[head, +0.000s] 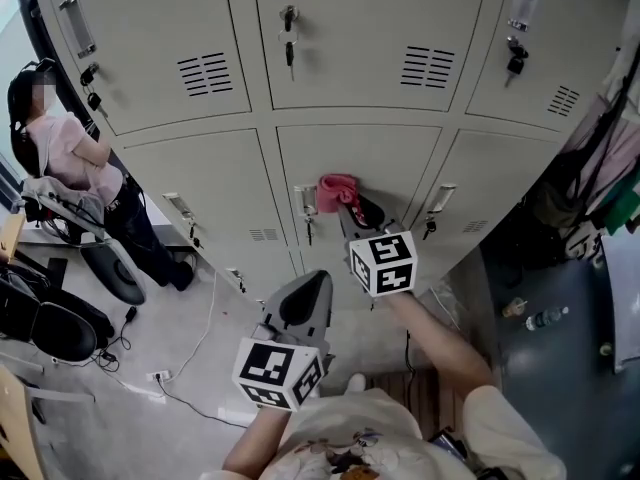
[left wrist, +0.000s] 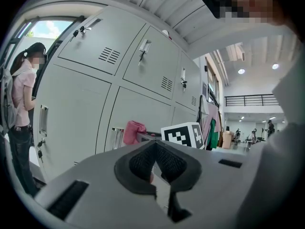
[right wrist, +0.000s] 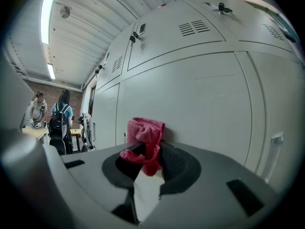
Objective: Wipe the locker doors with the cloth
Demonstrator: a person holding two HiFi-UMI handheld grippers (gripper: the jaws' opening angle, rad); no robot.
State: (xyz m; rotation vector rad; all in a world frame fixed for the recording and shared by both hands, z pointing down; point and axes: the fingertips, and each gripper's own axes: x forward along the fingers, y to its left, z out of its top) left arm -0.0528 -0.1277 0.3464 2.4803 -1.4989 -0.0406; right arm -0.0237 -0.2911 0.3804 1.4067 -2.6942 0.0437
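A bunched pink-red cloth (head: 337, 190) is pressed against a lower grey locker door (head: 390, 163), just right of that door's handle (head: 306, 203). My right gripper (head: 350, 208) is shut on the cloth, which bulges out past the jaws (right wrist: 145, 132) against the door (right wrist: 205, 104). My left gripper (head: 312, 286) hangs lower and nearer to me, apart from the lockers, with its jaws closed together and nothing between them (left wrist: 155, 163). In the left gripper view the cloth (left wrist: 133, 131) shows ahead beside a handle (left wrist: 116, 137), with the right gripper's marker cube (left wrist: 183, 134) next to it.
The lockers stand in rows with keys hanging in their locks (head: 289, 30). A person (head: 70, 163) with arms folded stands at the left by the lockers. Office chairs (head: 50, 323) and floor cables (head: 190, 353) lie at the left. Hanging clothes (head: 600, 168) and a bottle (head: 545, 318) are at the right.
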